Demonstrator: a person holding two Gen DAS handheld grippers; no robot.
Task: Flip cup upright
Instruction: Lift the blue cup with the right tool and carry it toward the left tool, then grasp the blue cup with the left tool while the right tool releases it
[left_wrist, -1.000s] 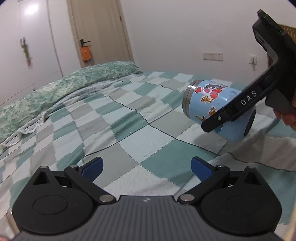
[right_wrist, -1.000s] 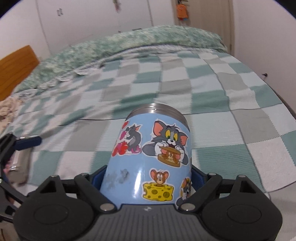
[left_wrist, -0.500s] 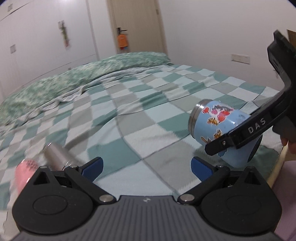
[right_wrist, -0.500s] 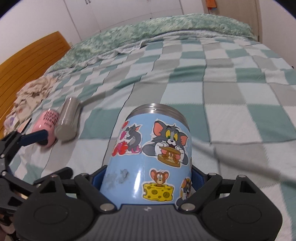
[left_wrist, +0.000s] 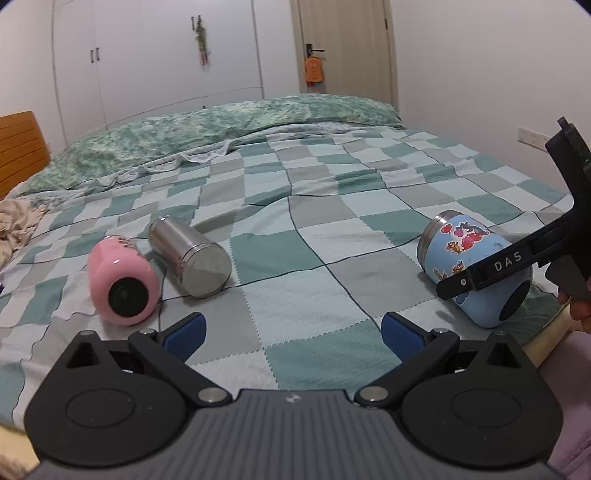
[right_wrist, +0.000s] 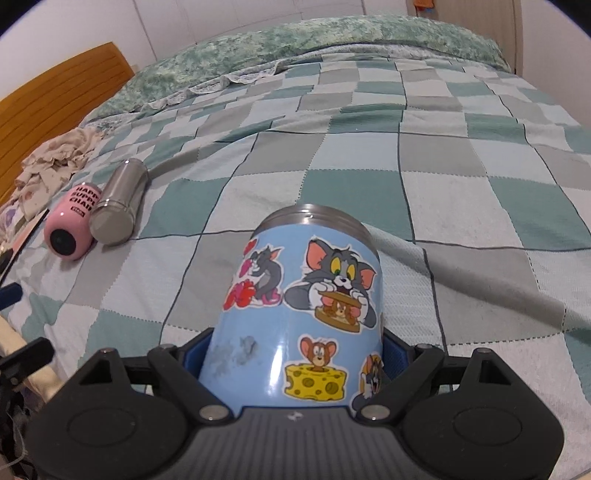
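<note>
A light blue cup with cartoon stickers (right_wrist: 303, 306) lies on its side in my right gripper (right_wrist: 293, 354), steel rim pointing away over the checked bedspread. The gripper is shut on its body near the base. The left wrist view shows the same cup (left_wrist: 469, 254) at the right, low over the bed's front edge, with the right gripper's black finger (left_wrist: 491, 269) across it. My left gripper (left_wrist: 293, 328) is open and empty, low above the bedspread, well left of the cup.
A pink cup (left_wrist: 123, 284) and a steel cup (left_wrist: 192, 256) lie on their sides side by side at the left of the bed (left_wrist: 332, 221). Crumpled cloth (right_wrist: 55, 155) lies by the wooden headboard (right_wrist: 55, 92). A green quilt (left_wrist: 221, 125) is bunched at the far side.
Both grippers have swung left across the bed, bringing the pink and steel cups into view. The blue cup has stayed gripped and come down lower toward the bedspread.
</note>
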